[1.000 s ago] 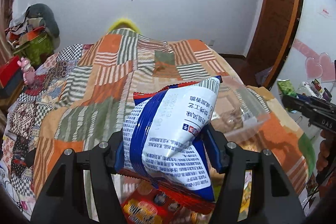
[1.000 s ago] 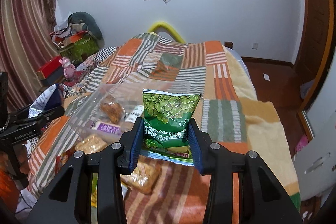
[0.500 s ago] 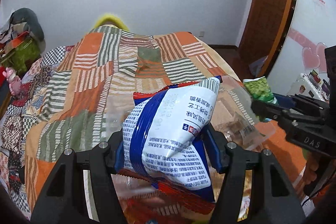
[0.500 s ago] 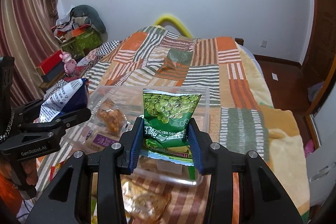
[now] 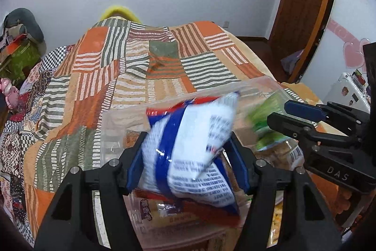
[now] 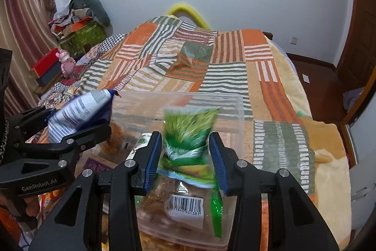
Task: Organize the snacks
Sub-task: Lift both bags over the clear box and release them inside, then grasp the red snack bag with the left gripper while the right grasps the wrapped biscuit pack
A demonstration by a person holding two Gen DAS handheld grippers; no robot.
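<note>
A clear plastic box (image 6: 237, 114) with several snack packs sits on the patchwork bed; it also shows in the left wrist view (image 5: 112, 128). My left gripper (image 5: 188, 157) has opened over the box and the blue-and-white snack bag (image 5: 195, 145) is blurred, dropping between the jaws. It also shows in the right wrist view (image 6: 77, 109). My right gripper (image 6: 185, 159) stands open over the box with the green pea snack bag (image 6: 188, 133) blurred and falling between its pads. The right gripper also shows in the left wrist view (image 5: 305, 119).
The striped patchwork blanket (image 6: 211, 58) covers the bed. More snack packs lie beside the box at the near edge (image 6: 47, 199). A red box and pink toy (image 6: 65, 60) stand at the left of the bed. A wooden door (image 5: 303, 4) is at the right.
Both grippers moved forward over the clear box and their jaws opened. The blue-and-white bag and the green bag have come loose and are blurred in motion.
</note>
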